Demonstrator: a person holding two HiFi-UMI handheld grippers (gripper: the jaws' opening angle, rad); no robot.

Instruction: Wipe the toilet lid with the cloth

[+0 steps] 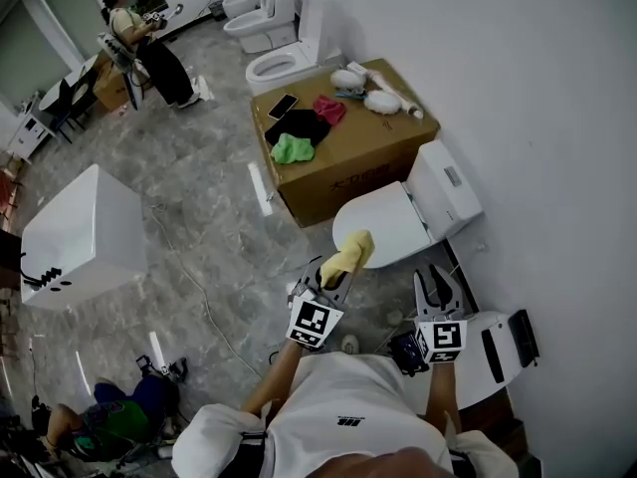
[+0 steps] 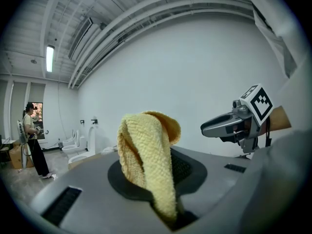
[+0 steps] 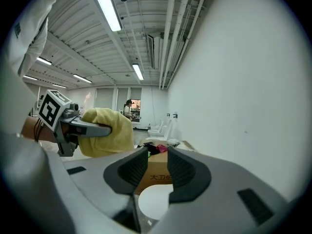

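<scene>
A white toilet with its lid (image 1: 383, 222) down stands against the right wall, its tank (image 1: 448, 192) behind it. My left gripper (image 1: 333, 277) is shut on a yellow cloth (image 1: 350, 257), held just above the lid's front edge. The cloth (image 2: 146, 155) sticks up from between the jaws of the left gripper (image 2: 161, 179) in the left gripper view. My right gripper (image 1: 438, 292) hovers to the right of the lid's front, open with nothing in it. Through the gap of the right gripper (image 3: 157, 155) I see the lid (image 3: 153, 204); the cloth (image 3: 112, 130) is at its left.
A cardboard box (image 1: 368, 152) behind the toilet carries green (image 1: 292, 148), black (image 1: 299, 125) and pink (image 1: 329, 109) cloths and a phone (image 1: 283, 106). More toilets (image 1: 284, 63) stand further back. A white tub (image 1: 80, 232) is at left. A person (image 1: 149, 48) stands far off.
</scene>
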